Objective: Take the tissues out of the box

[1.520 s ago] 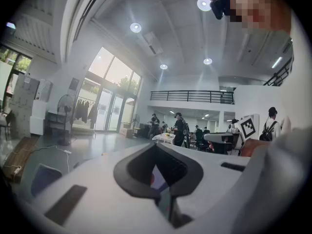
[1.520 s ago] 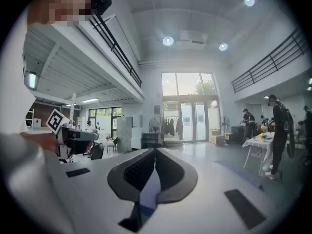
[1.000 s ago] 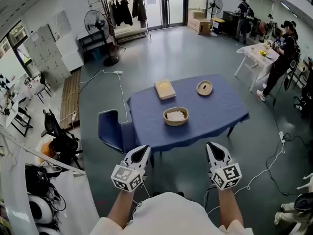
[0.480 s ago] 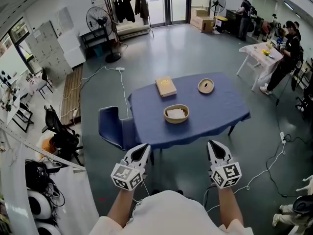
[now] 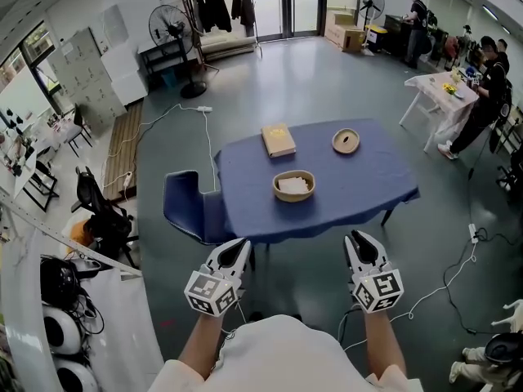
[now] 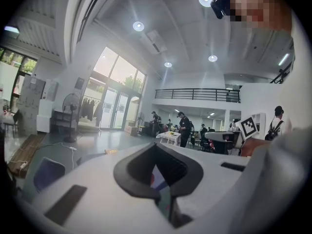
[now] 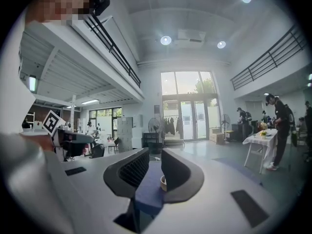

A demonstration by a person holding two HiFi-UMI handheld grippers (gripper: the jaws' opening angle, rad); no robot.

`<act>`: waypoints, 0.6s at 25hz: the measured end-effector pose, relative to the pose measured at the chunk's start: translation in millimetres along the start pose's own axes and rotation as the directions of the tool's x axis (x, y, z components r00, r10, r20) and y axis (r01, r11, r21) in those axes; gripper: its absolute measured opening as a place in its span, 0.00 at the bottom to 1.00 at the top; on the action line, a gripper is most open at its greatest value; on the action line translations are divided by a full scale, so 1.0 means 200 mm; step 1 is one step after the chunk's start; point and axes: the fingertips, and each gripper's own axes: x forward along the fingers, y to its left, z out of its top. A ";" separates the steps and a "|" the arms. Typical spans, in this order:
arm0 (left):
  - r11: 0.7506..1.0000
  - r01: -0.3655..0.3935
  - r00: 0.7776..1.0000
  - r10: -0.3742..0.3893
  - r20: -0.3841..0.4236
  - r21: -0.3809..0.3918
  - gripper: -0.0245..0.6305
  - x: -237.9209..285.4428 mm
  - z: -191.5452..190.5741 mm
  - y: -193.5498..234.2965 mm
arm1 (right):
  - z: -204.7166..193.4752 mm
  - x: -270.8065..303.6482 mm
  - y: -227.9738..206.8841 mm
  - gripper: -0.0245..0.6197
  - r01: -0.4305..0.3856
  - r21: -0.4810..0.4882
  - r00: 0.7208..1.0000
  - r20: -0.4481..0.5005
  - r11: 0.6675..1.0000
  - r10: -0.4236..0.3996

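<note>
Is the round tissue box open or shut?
Open: white tissues show in the round box; a round lid lies apart from it.

Left white two-jaw gripper with marker cube (image 5: 235, 251) is held low in front of the torso, pointing forward and slightly inward. Jaws together, nothing between them. Right white two-jaw gripper with marker cube (image 5: 360, 242) is level with it, well apart, pointing forward. Its jaws are opening, with a clear gap and nothing between them. Bare left forearm (image 5: 198, 348) and bare right forearm (image 5: 384, 348) run back to the body, elbows tucked.
</note>
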 end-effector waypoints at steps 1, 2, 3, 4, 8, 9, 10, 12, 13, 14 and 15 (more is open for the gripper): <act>1.000 -0.004 1.000 0.004 -0.001 -0.002 0.05 0.00 -0.01 -0.01 | -0.01 -0.01 -0.01 0.19 -0.004 0.000 1.000 -0.002 1.000 0.004; 1.000 -0.008 1.000 0.008 -0.002 -0.004 0.05 0.00 -0.02 -0.02 | -0.01 -0.01 -0.02 0.19 -0.009 -0.001 1.000 -0.004 1.000 0.009; 1.000 -0.012 1.000 0.012 -0.002 -0.006 0.05 0.00 -0.02 -0.03 | -0.02 -0.02 -0.02 0.19 -0.013 -0.001 1.000 -0.008 1.000 0.013; 1.000 -0.016 1.000 0.016 -0.003 -0.008 0.05 0.00 -0.02 -0.05 | -0.02 -0.03 -0.03 0.19 -0.019 -0.001 1.000 -0.011 1.000 0.019; 1.000 -0.031 1.000 0.031 -0.002 -0.005 0.05 0.02 -0.05 -0.11 | -0.04 -0.06 -0.09 0.19 -0.043 -0.003 0.999 -0.022 0.999 0.043; 0.999 -0.036 0.999 0.036 -0.001 -0.004 0.05 0.03 -0.06 -0.12 | -0.05 -0.06 -0.10 0.19 -0.050 -0.004 0.999 -0.023 0.999 0.050; 0.999 -0.042 0.999 0.042 0.000 -0.004 0.05 0.03 -0.07 -0.13 | -0.06 -0.06 -0.12 0.19 -0.056 -0.006 0.998 -0.024 0.998 0.056; 0.998 -0.056 0.998 0.056 0.001 -0.009 0.05 0.05 -0.09 -0.15 | -0.07 -0.06 -0.15 0.19 -0.065 -0.007 0.998 -0.027 0.998 0.065; 0.998 -0.062 0.998 0.062 0.001 -0.011 0.05 0.05 -0.10 -0.16 | -0.07 -0.07 -0.16 0.19 -0.068 -0.007 0.997 -0.027 0.998 0.068; 0.998 -0.068 0.998 0.068 0.001 -0.013 0.05 0.05 -0.11 -0.17 | -0.08 -0.07 -0.17 0.19 -0.070 -0.005 0.997 -0.027 0.998 0.070; 0.997 -0.072 0.997 0.072 0.002 -0.014 0.05 0.05 -0.12 -0.17 | -0.08 -0.07 -0.18 0.19 -0.072 -0.003 0.997 -0.027 0.997 0.072</act>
